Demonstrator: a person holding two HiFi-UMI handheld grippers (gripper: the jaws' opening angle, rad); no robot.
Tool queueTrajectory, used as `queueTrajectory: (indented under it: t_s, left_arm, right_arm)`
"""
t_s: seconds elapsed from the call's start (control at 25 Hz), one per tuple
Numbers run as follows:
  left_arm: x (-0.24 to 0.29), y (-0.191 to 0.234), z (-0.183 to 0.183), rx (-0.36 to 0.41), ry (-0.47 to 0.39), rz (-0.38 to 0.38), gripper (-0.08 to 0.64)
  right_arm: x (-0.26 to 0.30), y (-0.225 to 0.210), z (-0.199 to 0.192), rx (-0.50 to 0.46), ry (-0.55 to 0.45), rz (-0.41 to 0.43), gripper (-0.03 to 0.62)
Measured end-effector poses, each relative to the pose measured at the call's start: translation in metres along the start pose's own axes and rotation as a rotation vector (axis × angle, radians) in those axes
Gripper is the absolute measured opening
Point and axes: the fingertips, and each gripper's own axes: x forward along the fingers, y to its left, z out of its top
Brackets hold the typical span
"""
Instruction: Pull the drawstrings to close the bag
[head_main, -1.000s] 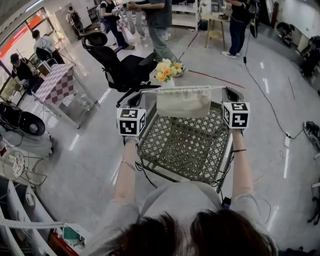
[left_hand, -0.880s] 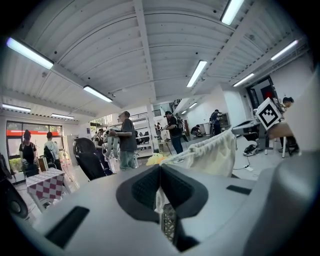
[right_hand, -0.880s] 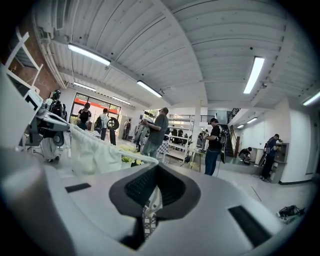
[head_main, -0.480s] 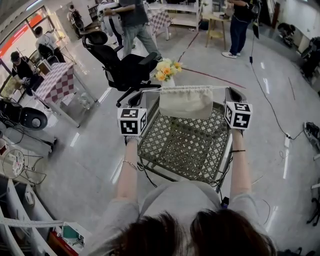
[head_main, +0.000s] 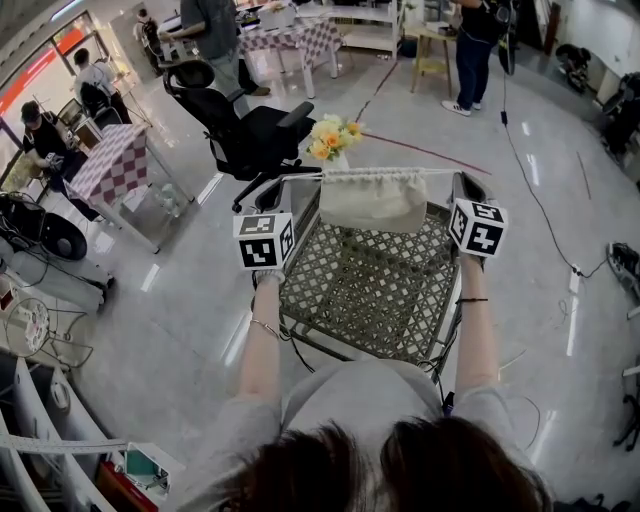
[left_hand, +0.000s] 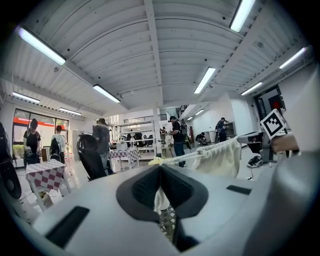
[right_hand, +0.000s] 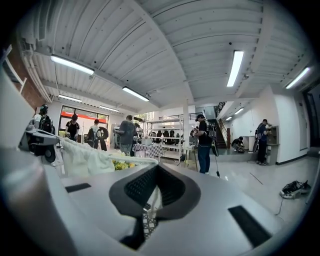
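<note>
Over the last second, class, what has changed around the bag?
Only a person in the background walked left. The left gripper and right gripper stayed shut on the drawstrings, with the bag hanging between them.

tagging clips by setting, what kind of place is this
Probably a big open lab or workshop hall, not a home: ceiling strip lights, a black office chair on a polished floor, and a checked-cloth table.

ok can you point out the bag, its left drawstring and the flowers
bag (head_main: 373, 205), head view, middle of the cloth body
left drawstring (left_hand: 180, 157), left gripper view, taut stretch leading up to the bag
flowers (head_main: 333, 138), head view, yellow blooms beyond the bag
</note>
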Motion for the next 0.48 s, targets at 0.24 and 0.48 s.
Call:
queueTrajectory:
  t_s: [0.24,0.48]
  left_arm:
    - [-0.001,-0.001,0.005,-0.033,-0.022,0.013,0.026]
    - [-0.003,-0.001,0.008,-0.08,-0.042,0.027,0.026]
  right_arm:
    - [-0.002,-0.007,0.0,0.081,-0.019,-0.025,0.021]
    - [-0.003,-0.012,0.0,0.125,-0.034,-0.056,0.021]
